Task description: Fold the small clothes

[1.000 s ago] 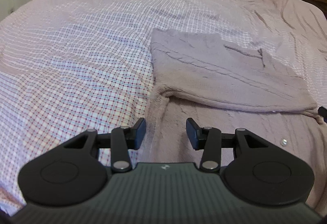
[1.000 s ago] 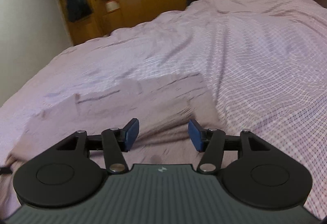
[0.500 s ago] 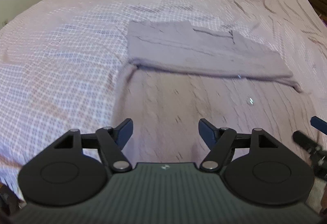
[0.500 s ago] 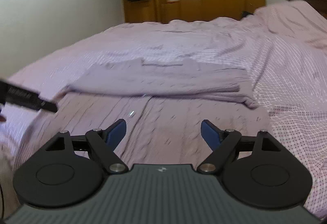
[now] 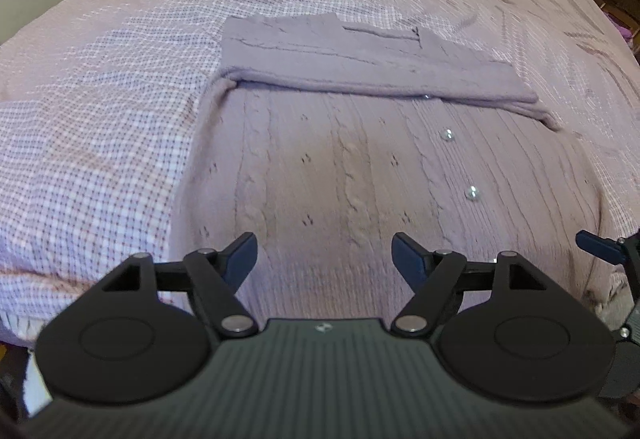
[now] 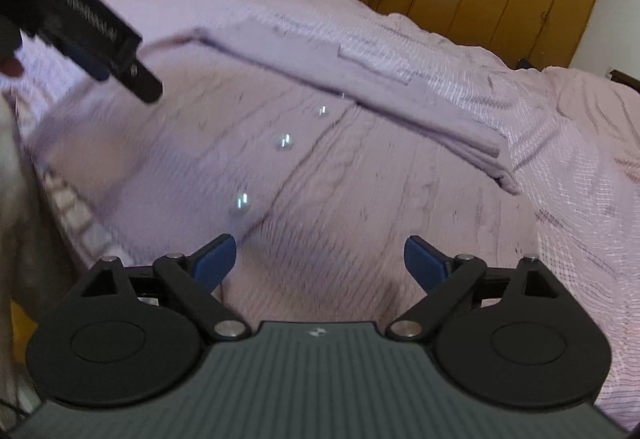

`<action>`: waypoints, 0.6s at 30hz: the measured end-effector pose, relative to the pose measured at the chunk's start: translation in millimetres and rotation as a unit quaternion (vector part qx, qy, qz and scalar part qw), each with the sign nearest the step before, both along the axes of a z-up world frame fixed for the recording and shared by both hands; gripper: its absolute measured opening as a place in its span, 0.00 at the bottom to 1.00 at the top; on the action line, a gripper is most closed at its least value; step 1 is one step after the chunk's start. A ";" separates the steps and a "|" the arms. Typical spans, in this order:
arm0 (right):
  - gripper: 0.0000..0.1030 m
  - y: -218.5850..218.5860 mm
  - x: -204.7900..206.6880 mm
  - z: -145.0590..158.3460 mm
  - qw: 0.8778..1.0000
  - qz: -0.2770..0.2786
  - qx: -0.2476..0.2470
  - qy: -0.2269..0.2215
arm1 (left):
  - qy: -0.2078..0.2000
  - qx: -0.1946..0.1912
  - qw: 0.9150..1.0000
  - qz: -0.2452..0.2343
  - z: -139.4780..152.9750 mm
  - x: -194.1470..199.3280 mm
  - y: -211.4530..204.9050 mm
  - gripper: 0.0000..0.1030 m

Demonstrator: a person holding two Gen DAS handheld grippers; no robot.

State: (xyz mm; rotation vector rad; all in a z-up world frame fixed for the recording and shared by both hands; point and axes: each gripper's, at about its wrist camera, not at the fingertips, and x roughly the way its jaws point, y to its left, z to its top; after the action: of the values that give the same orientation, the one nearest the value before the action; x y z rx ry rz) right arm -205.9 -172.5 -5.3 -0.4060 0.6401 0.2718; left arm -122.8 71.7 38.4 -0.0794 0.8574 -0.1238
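Above: left gripper [image 5: 324, 259] and right gripper [image 6: 320, 263], jaws apart, over cardigan [image 5: 360, 167] on bed [image 5: 100, 99].

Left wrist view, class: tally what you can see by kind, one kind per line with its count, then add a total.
Knitted lilac cardigan, partly folded: 1
Shiny round buttons on it: 3 (, a small one at the fold)
Checked bedspread: 1
Grippers: 2 (left gripper open; right gripper's fingertip at the frame edge)
Total: 7

Soft, even daylight; fisheye bending at edges; right wrist view motion-blurred.
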 end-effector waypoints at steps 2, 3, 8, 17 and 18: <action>0.92 -0.7 0.0 -7.1 1.000 -0.004 -0.014 0.010 | 0.001 0.002 1.000 -0.005 -2.2 -5.4 -2.8 0.73; 0.92 -0.5 0.1 -11.1 1.000 -0.003 -0.019 0.013 | 0.001 0.004 1.000 -0.008 -3.5 -7.3 -4.2 0.73; 0.96 4.4 7.7 -26.7 0.999 -0.006 -0.044 -0.007 | 0.001 0.012 1.000 -0.020 -6.7 -12.3 -12.1 0.73; 0.80 -2.1 19.8 -28.0 0.999 -0.025 0.024 -0.037 | 0.003 0.018 0.998 -0.061 -20.4 -8.9 -23.3 0.73; 0.74 -2.3 18.4 -26.7 0.999 -0.019 0.032 -0.039 | 0.004 0.018 0.998 -0.063 -21.4 -8.8 -24.5 0.73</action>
State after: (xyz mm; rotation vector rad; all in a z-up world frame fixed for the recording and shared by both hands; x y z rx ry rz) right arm -187.5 -174.8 -32.0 -0.3419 0.5599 0.2382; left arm -131.6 47.3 17.0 0.0078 0.8717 -0.2270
